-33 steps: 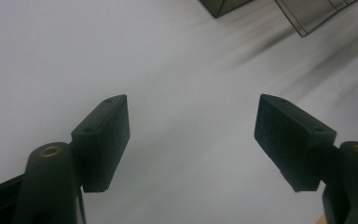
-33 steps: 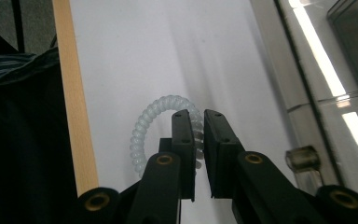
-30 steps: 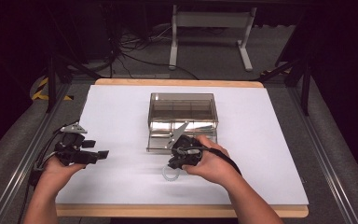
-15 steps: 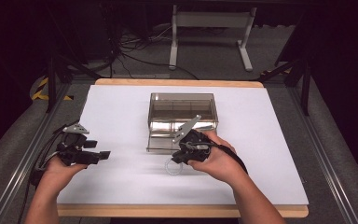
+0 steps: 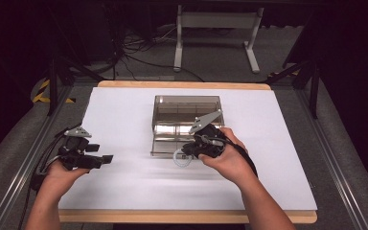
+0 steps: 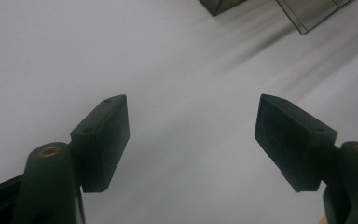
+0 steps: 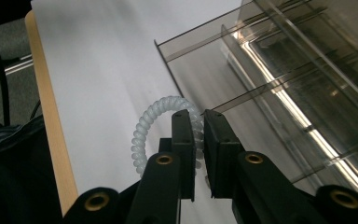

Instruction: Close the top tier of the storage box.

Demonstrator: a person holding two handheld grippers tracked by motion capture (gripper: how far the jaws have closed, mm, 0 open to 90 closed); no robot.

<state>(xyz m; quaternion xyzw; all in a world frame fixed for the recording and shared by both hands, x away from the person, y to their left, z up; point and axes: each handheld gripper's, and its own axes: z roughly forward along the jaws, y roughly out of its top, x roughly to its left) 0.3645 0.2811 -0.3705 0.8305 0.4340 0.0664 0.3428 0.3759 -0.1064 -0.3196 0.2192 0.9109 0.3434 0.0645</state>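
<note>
A pale blue spiral coil ring (image 7: pixel 142 135) hangs from my right gripper (image 7: pixel 199 123), whose jaws are shut on one side of the coil. In the high view the right gripper (image 5: pixel 186 152) holds the coil ring (image 5: pixel 182 159) just above the white table, at the front edge of a smoky clear divided organizer box (image 5: pixel 155 120). The organizer box (image 7: pixel 284 70) lies right of the jaws in the right gripper view. My left gripper (image 5: pixel 103 153) rests at the table's left side. In its own view the left gripper (image 6: pixel 191 135) stands open with nothing between its pads.
White sheet (image 5: pixel 124 115) covers the wooden table, whose front edge (image 5: pixel 172 216) runs along the bottom. A metal stand (image 5: pixel 215 28) and cables lie on the dark floor beyond. Rails flank the table on both sides.
My right gripper has lifted and moved away from the person toward the box's front edge, carrying the coil ring. The left gripper has stayed put.
</note>
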